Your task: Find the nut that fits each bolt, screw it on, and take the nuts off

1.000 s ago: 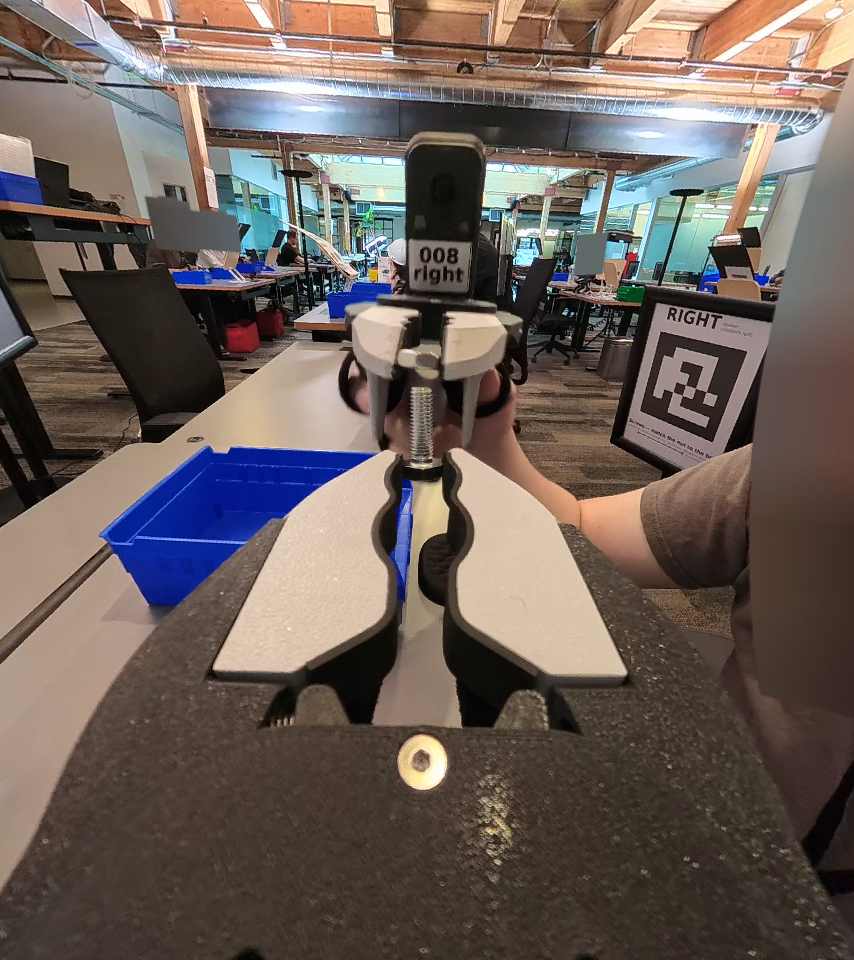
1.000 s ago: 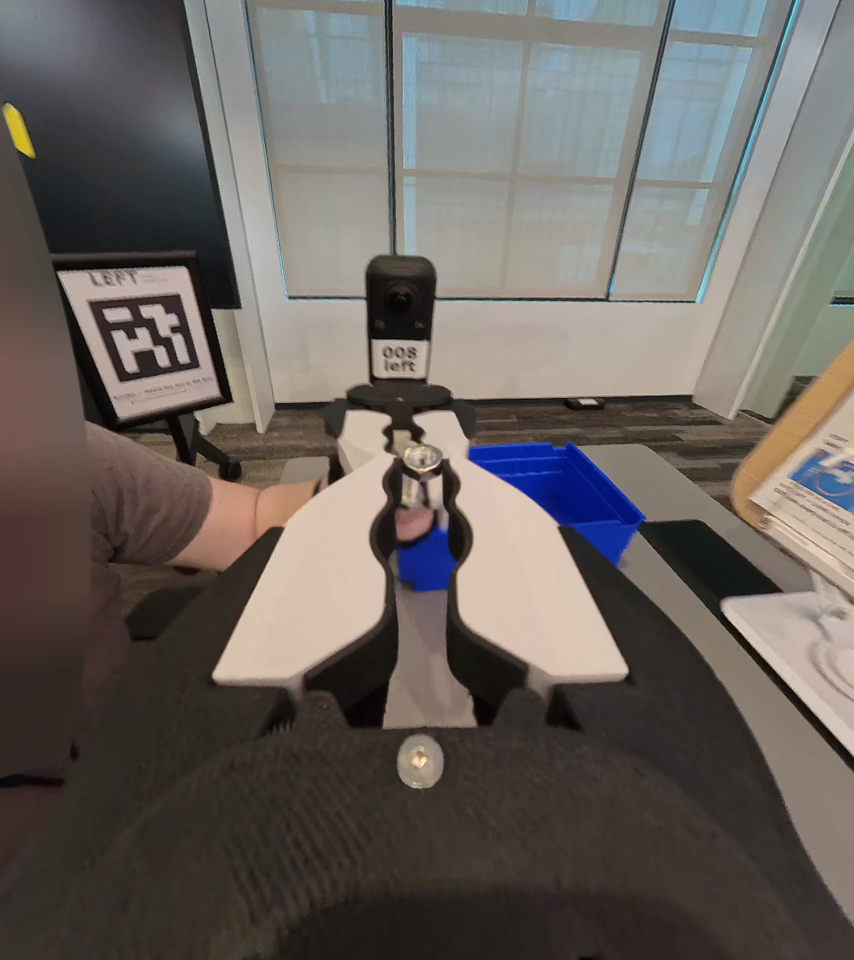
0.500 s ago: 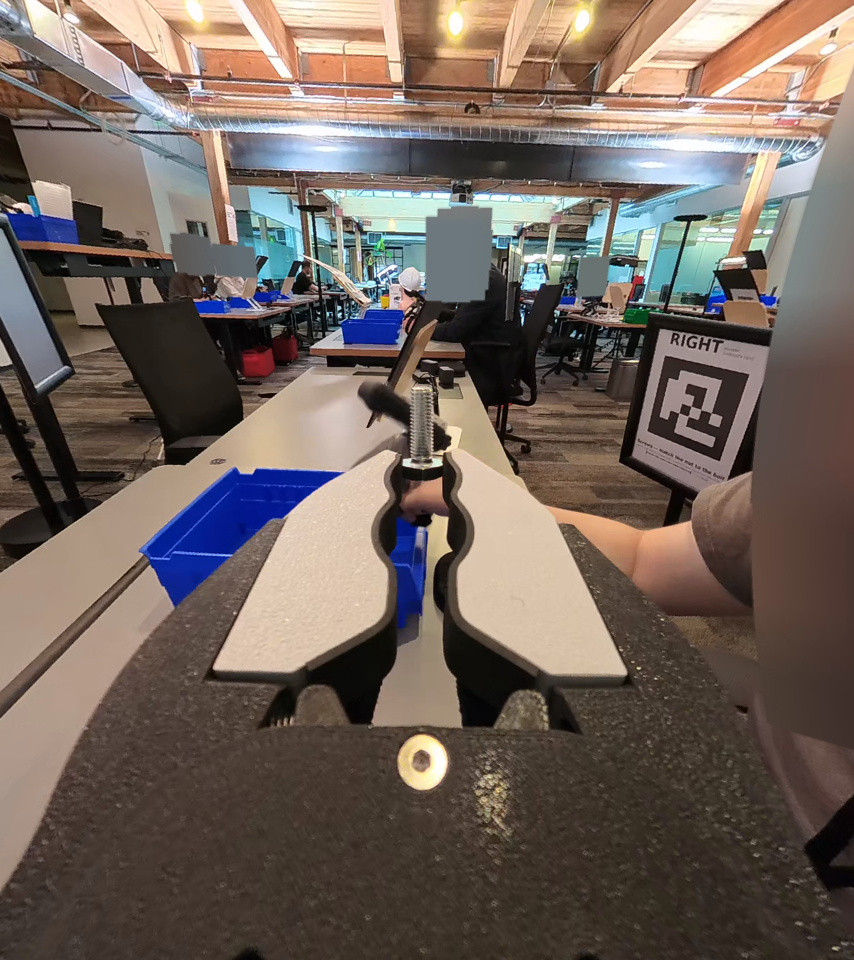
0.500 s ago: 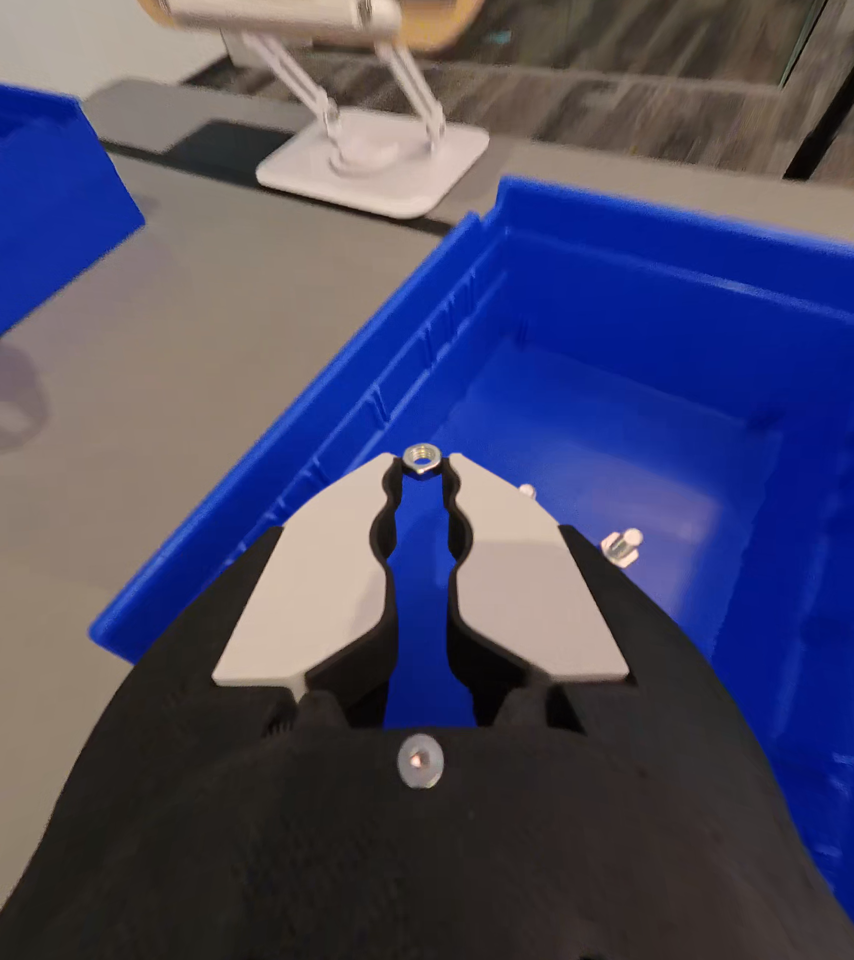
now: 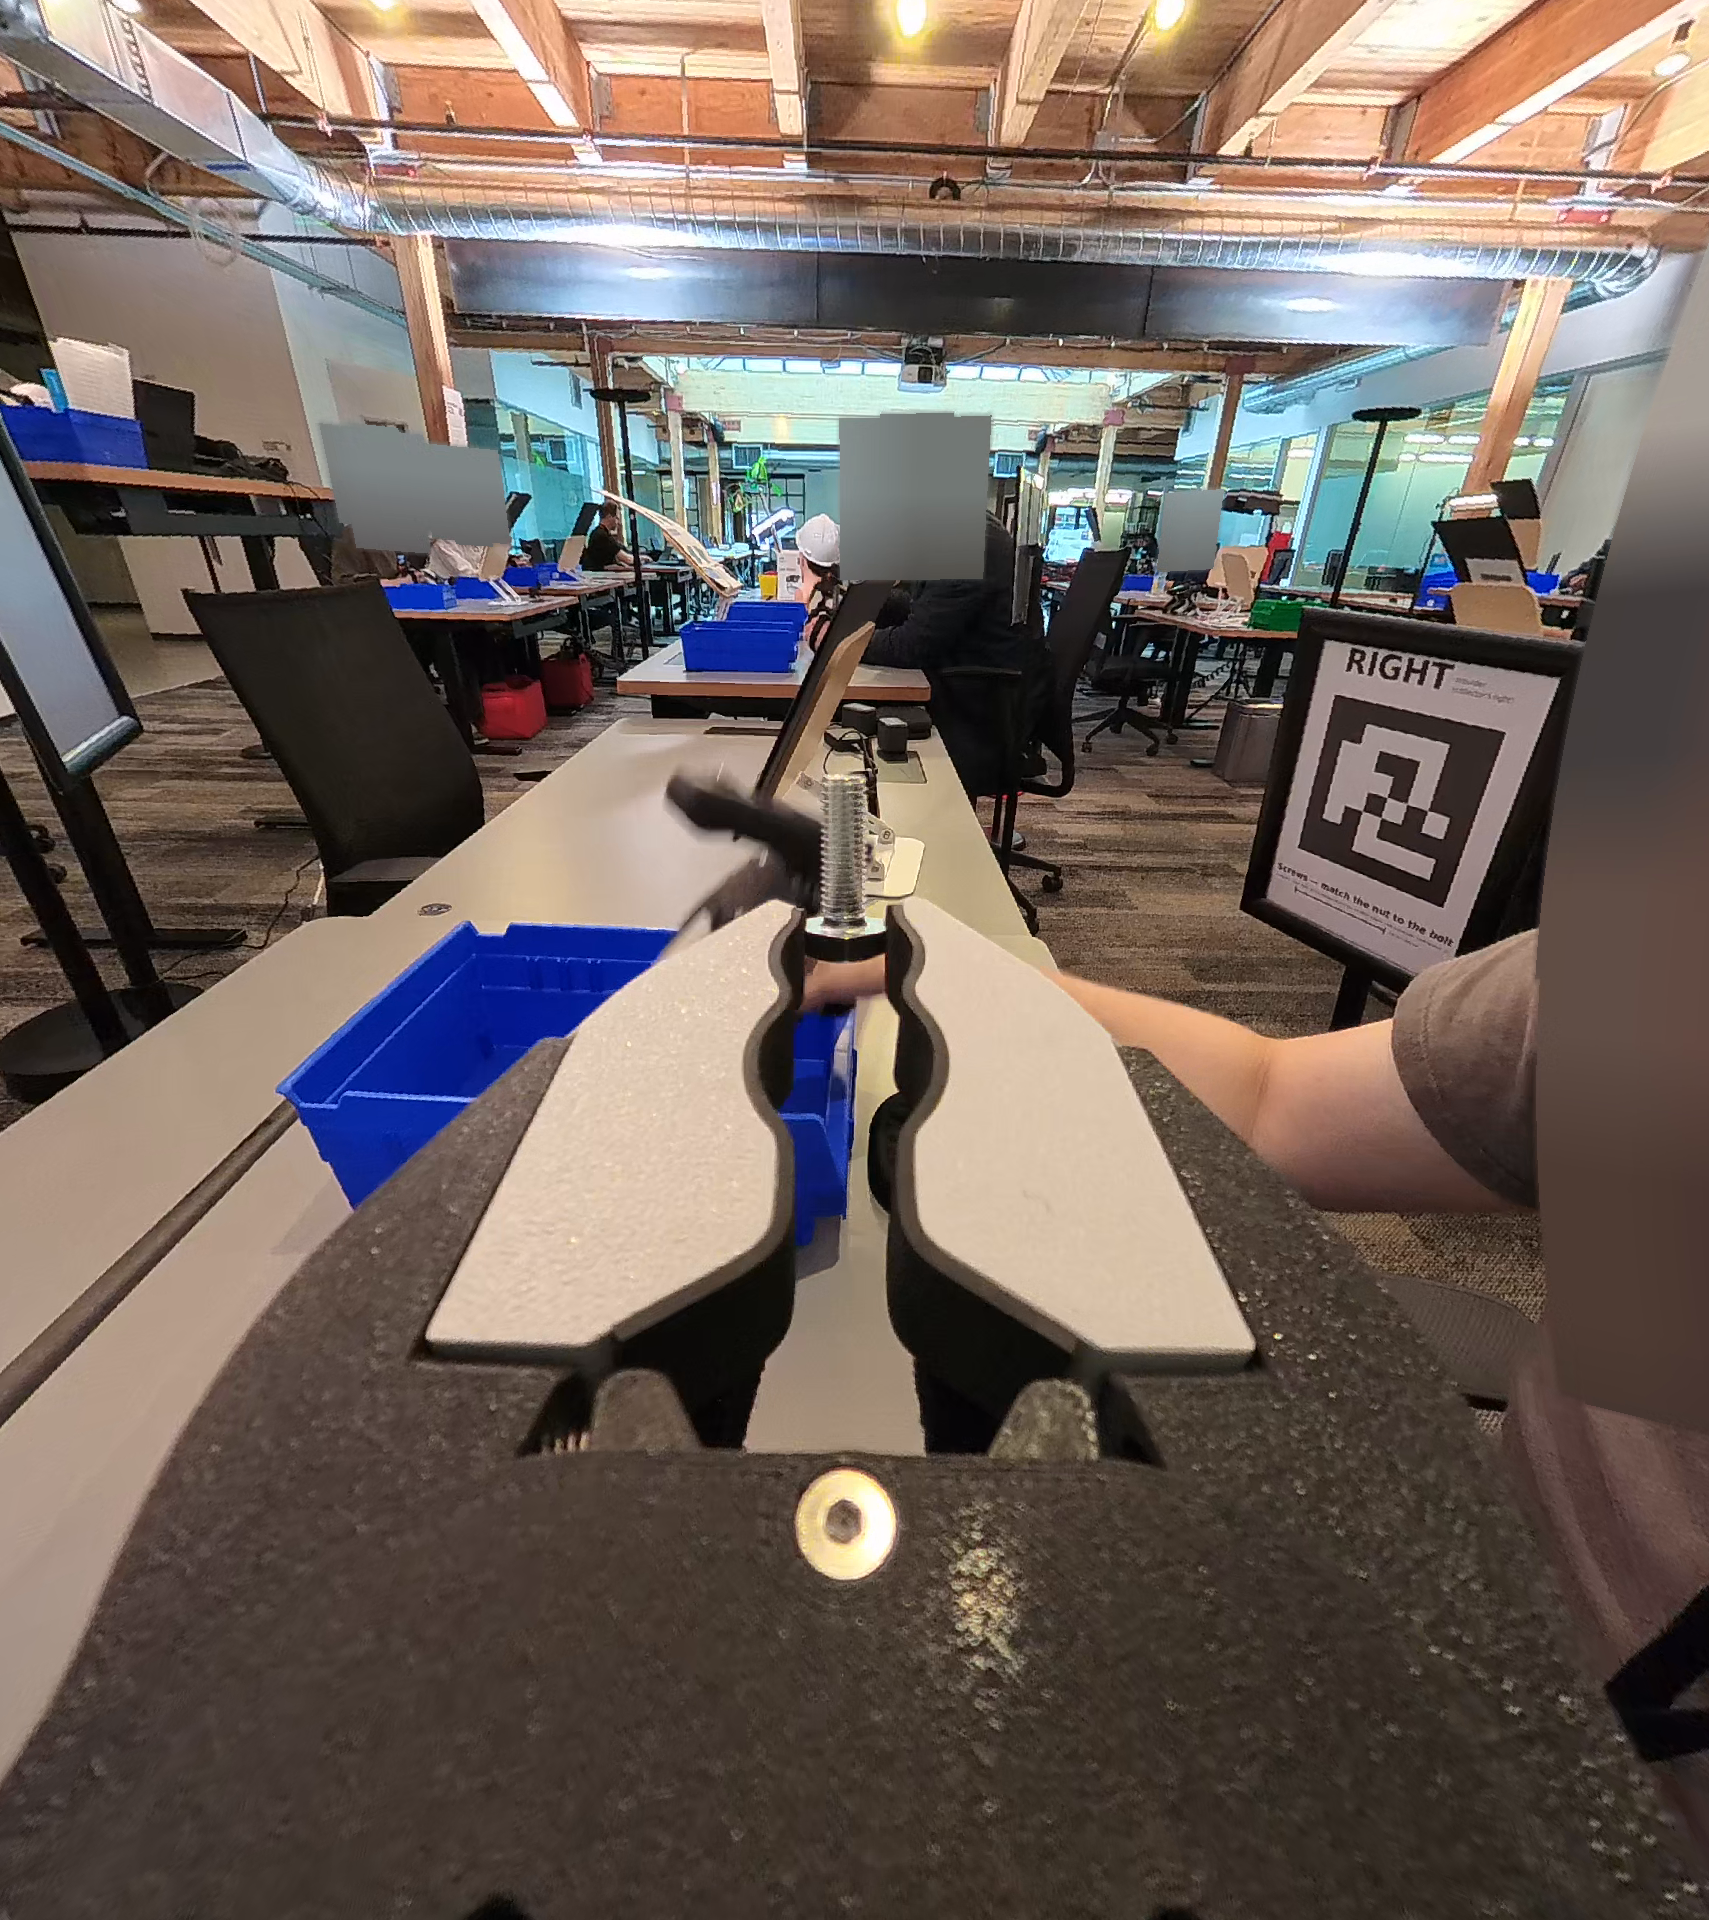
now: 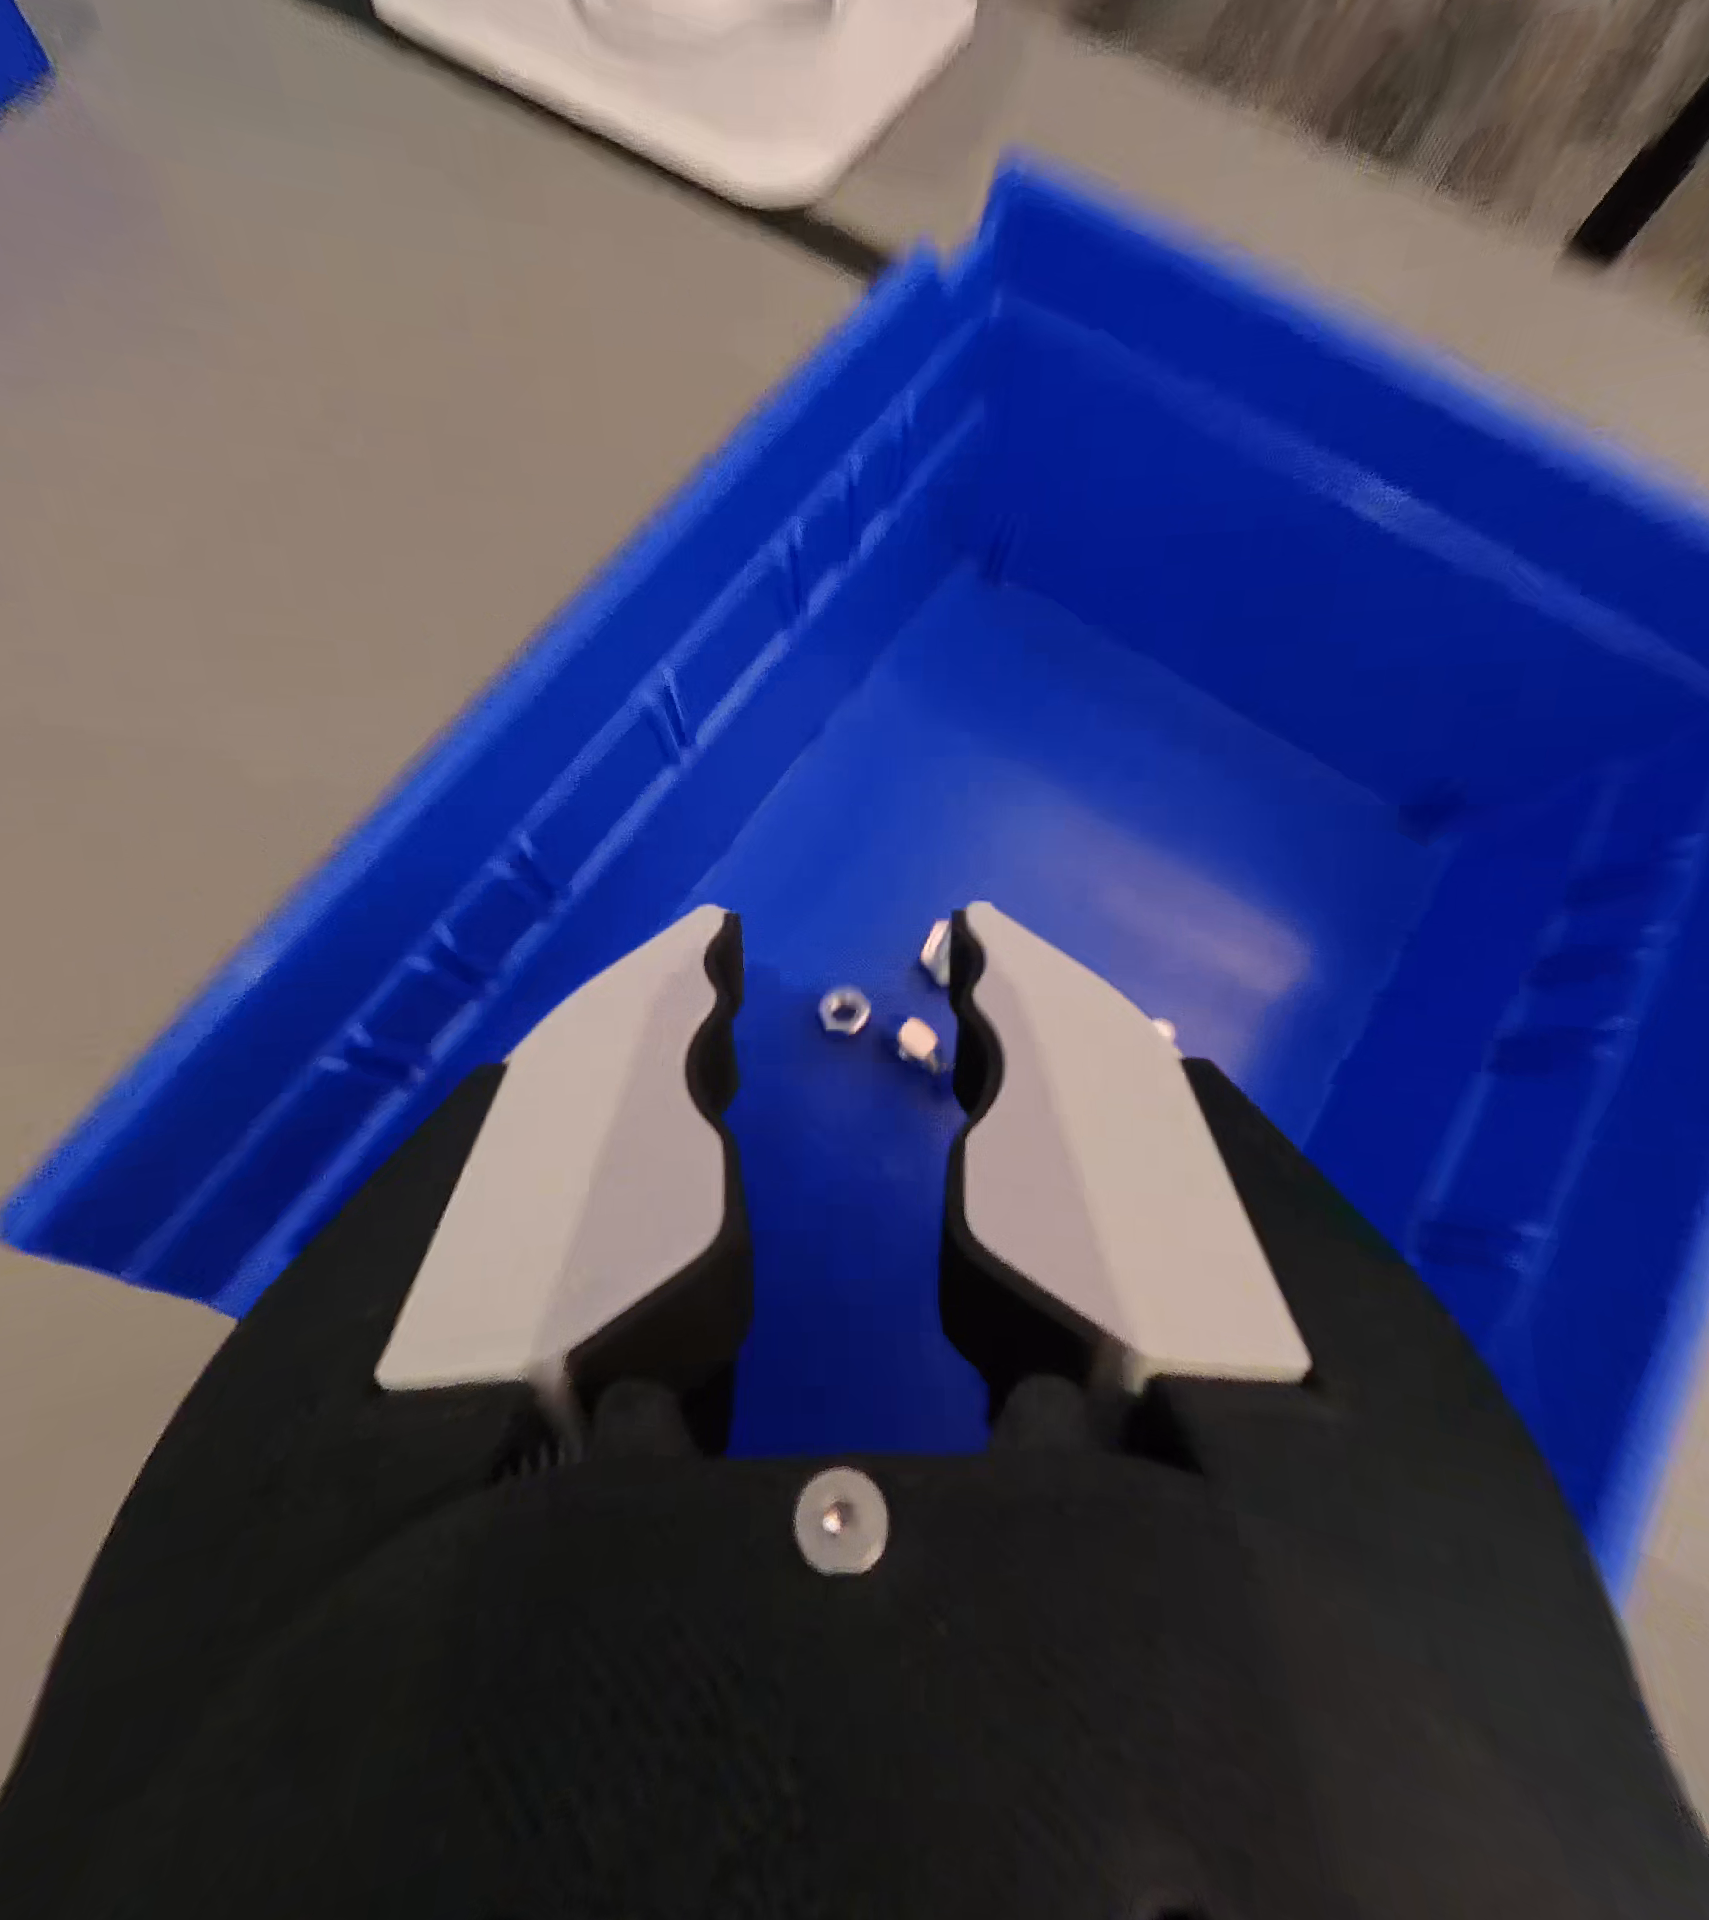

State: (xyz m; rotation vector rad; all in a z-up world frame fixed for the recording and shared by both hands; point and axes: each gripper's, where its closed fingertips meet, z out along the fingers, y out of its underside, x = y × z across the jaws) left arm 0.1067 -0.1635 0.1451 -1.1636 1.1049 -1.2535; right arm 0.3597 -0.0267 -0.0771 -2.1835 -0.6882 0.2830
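- Gripping the bolt by its dark head, the left gripper keeps the threaded shank upright and bare, presumably ready for a nut.
- Hovering over the blue bin, the right gripper has its fingers apart and empty; a hex nut lies on the bin floor among blurred small hardware.

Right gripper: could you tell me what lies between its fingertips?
In the right wrist view, the open right gripper frames bare blue bin floor; a nut lies just below.
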